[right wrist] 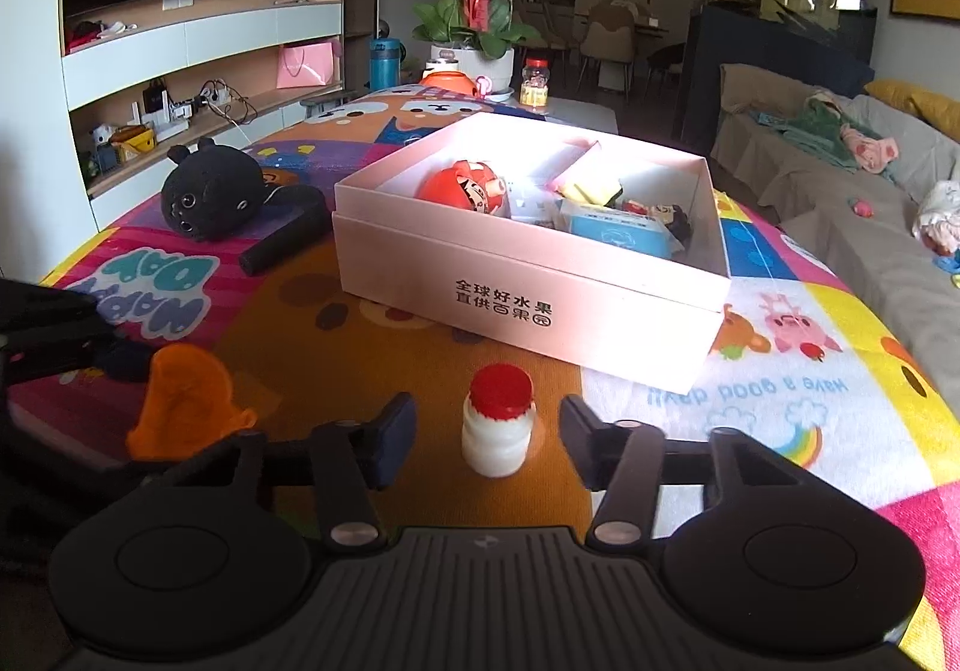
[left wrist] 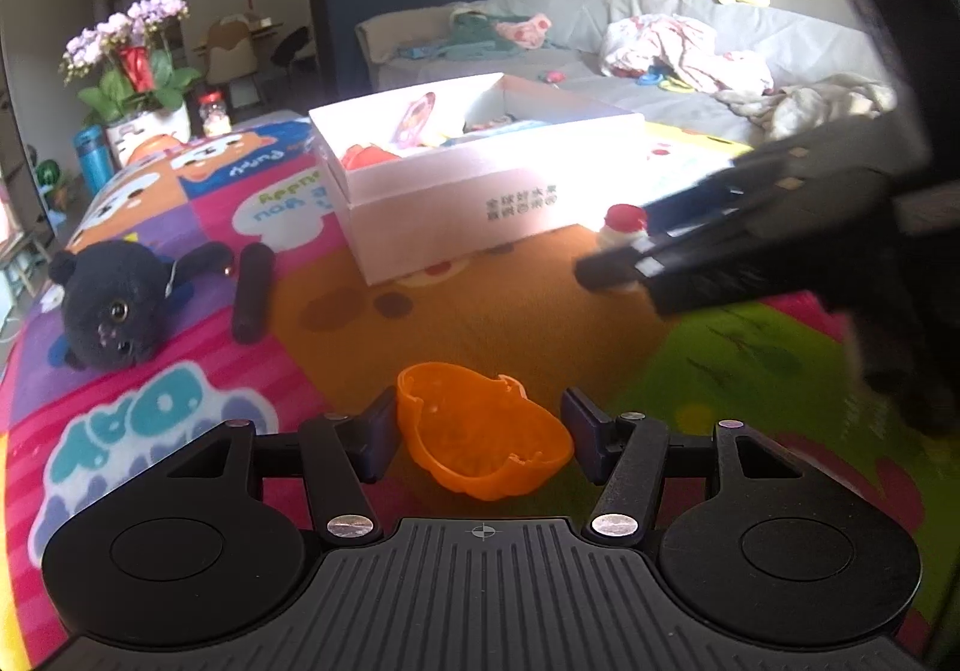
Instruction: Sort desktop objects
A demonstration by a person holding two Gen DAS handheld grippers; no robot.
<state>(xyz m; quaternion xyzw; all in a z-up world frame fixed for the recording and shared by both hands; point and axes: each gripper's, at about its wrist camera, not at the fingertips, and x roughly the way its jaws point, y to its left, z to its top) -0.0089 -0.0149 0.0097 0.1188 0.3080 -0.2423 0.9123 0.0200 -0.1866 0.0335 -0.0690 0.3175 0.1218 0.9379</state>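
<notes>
Desk lot: two open tools, each straddling one item without touching it.

Left tool (left wrist: 480, 440) brackets an orange shell (left wrist: 480, 431), hollow upward, long axis left-right. Right tool (right wrist: 487, 440) brackets an upright red-capped white bottle (right wrist: 497, 422). Only the right view shows the contents of the pink box (right wrist: 528, 305) beyond the bottle.

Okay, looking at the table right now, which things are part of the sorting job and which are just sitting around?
Part of the job:
- pink box
- orange shell, between the open left gripper
- small bottle, between the open right gripper
- black plush
- black cylinder

Just lying about:
- orchid pot
- blue flask
- jar
</notes>
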